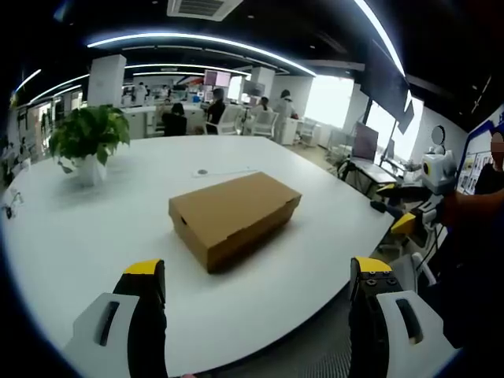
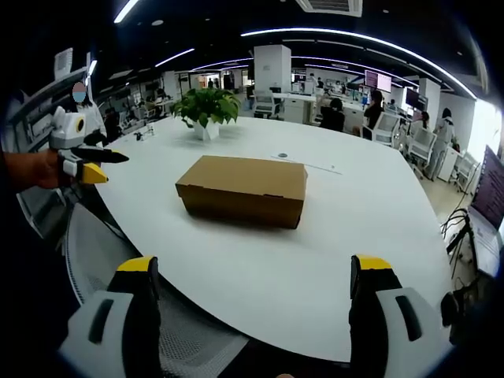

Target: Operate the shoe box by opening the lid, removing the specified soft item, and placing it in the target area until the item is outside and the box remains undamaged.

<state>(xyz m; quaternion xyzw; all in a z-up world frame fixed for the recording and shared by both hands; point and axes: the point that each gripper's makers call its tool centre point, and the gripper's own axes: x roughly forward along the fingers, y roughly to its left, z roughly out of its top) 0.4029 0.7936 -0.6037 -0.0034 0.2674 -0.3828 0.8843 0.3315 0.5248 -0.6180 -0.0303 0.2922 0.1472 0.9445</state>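
A brown cardboard shoe box (image 1: 234, 216) lies shut on the white round table (image 1: 94, 228). In the right gripper view the same shoe box (image 2: 244, 189) sits mid-table with its lid down. My left gripper (image 1: 260, 279) is open, its yellow-tipped jaws wide apart at the table's near edge, short of the box. My right gripper (image 2: 252, 276) is open too, held back over the table's edge. The left gripper (image 2: 83, 150) also appears at the left of the right gripper view, and the right gripper (image 1: 413, 213) at the right of the left gripper view.
A potted green plant (image 1: 88, 140) stands on the table's far side, plant (image 2: 206, 109) behind the box. A small round object (image 2: 283, 156) lies beyond the box. A mesh chair back (image 2: 134, 260) sits below the near edge. Desks and seated people fill the office behind.
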